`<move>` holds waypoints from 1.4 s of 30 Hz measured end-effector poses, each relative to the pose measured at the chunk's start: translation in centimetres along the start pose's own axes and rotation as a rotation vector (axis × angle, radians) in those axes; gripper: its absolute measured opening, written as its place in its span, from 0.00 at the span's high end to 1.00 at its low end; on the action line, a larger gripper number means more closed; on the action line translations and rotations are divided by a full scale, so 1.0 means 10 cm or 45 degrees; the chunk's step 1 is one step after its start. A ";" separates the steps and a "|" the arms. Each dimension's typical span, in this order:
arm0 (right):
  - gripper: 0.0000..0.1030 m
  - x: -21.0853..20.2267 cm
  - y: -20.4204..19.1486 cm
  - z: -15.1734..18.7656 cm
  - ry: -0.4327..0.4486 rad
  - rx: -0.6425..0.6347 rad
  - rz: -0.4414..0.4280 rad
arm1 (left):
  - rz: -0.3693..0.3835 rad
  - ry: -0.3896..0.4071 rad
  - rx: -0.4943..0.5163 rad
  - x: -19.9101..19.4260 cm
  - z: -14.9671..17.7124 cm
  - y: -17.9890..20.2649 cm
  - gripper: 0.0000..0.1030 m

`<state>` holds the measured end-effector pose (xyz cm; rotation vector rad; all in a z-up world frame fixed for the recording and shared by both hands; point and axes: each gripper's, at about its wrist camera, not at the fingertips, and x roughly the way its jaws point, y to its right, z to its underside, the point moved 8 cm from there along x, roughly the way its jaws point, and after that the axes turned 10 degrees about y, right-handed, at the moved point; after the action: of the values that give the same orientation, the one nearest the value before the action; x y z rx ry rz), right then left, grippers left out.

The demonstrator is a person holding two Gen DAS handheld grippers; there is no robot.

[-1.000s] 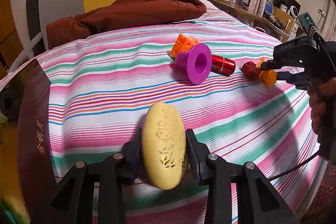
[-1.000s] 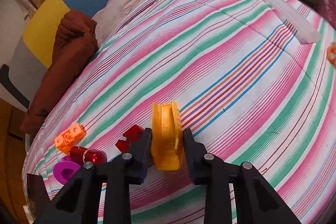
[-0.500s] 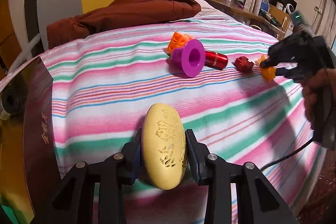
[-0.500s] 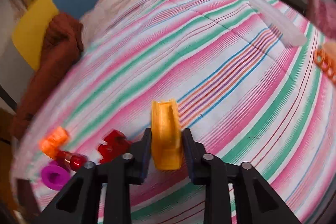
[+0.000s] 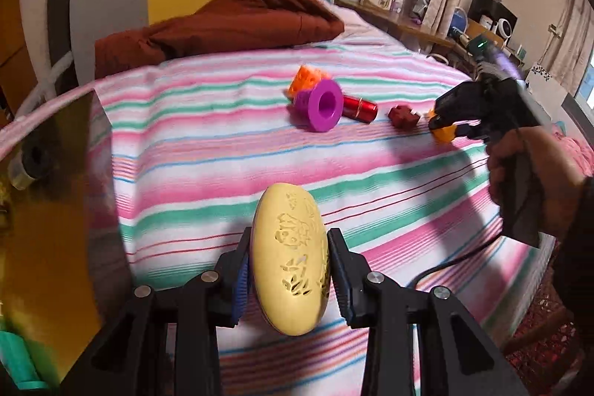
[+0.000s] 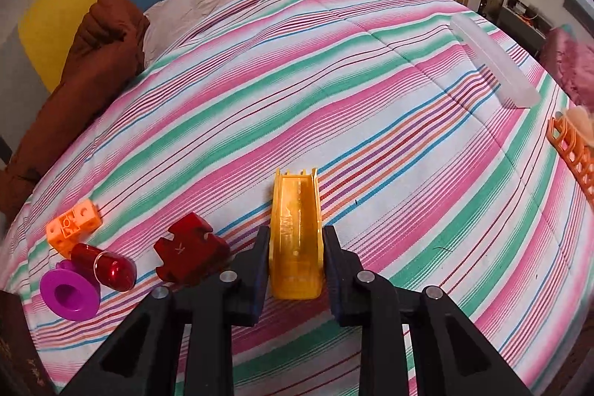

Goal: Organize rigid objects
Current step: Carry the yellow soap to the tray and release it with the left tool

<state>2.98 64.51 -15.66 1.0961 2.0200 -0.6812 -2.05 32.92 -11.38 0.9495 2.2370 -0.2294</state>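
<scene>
Left gripper (image 5: 289, 270) clamped on a pale yellow oval piece with pierced carving (image 5: 289, 262), pads pressing both long sides, piece upright on its long axis and held clear above the striped bedspread (image 5: 193, 151), over the near edge of the bed; right gripper (image 6: 295, 260) closed tight on a translucent yellow-orange channel-shaped piece (image 6: 295, 232), open trough facing the camera, far end pointing toward the middle of the bed; in the left wrist view that gripper shows at the right edge of the bed, a hand (image 5: 534, 173) around its grip, the orange piece at its tip low over the bedspread, contact with the cloth not resolvable; cluster lying toward the left side of the bed in the right wrist view: dark red notched block (image 6: 191, 251) just beside the right gripper's left finger, red metallic cylinder (image 6: 107, 264) touching a purple flanged spool (image 6: 70, 295), orange perforated cube (image 6: 74, 225) just behind them; a clear plastic bar (image 6: 493, 62) near the far right edge; an orange lattice piece (image 6: 571, 154) at the right edge, partly cut off by the frame; a brown blanket (image 5: 230, 21) bunched at the head end.
</scene>
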 end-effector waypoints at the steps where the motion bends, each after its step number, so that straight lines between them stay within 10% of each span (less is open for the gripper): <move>1: 0.74 -0.01 0.03 0.00 0.001 -0.006 0.003 | -0.006 0.011 0.005 -0.05 -0.02 0.00 0.64; 17: 0.74 0.05 -0.10 0.02 0.020 -0.052 0.027 | -0.182 0.114 -0.081 -0.76 -0.23 -0.69 0.64; 42: 0.74 0.01 -0.18 0.09 0.028 -0.119 0.023 | -0.475 0.039 -0.627 -1.11 0.25 -3.17 0.64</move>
<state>1.68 62.99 -16.10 1.0699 2.0368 -0.5618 -17.05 2.84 -9.10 0.2753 2.3255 0.1709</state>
